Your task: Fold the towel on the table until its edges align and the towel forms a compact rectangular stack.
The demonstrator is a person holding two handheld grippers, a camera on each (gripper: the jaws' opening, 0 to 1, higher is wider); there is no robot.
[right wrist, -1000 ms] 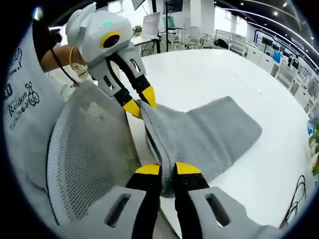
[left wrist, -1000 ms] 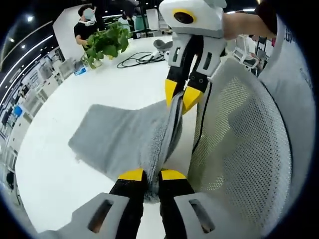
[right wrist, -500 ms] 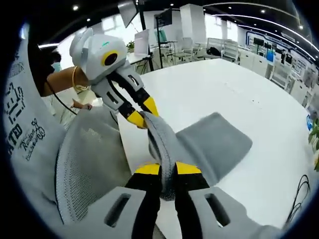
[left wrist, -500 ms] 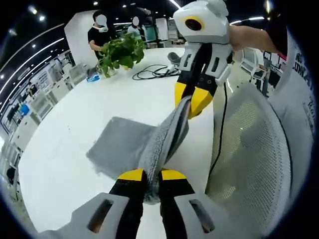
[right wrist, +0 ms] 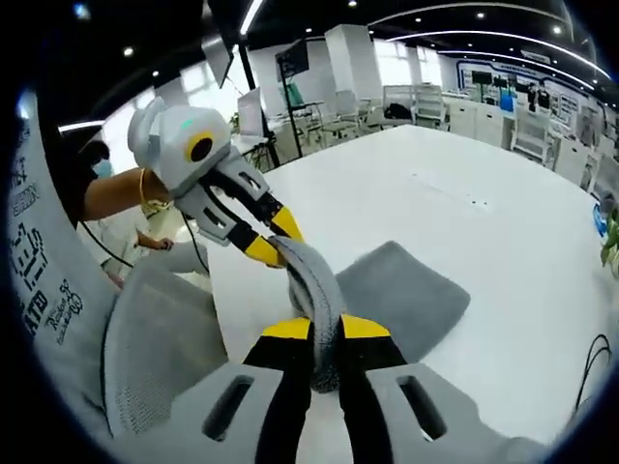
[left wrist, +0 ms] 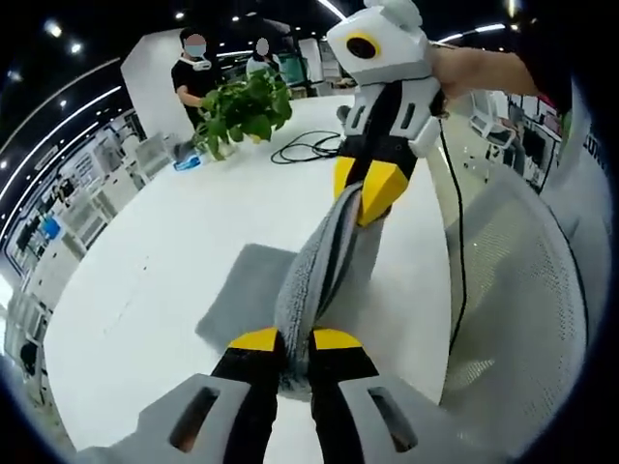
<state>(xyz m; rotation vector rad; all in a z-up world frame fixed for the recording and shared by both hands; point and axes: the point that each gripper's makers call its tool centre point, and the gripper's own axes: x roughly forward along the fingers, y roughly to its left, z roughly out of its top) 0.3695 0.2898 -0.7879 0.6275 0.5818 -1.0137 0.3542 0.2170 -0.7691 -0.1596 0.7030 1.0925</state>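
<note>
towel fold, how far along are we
Done: both grippers have hold of the grey towel; left gripper and right gripper each pinch one end of a raised edge. In hand: that edge hangs above the white table, with the far part lying flat. Left: lay it over, align the edges and stack.

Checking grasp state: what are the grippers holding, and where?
Both hold the towel along its lifted edge: left gripper at one end, right gripper at the other.

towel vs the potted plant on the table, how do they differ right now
The towel is grey and soft, pinched at two spots by the left gripper and right gripper, its near edge lifted off the table. The potted plant is green and leafy, standing untouched at the far side. The towel sits close to the grippers; the plant is far off. Both rest on the white table.
</note>
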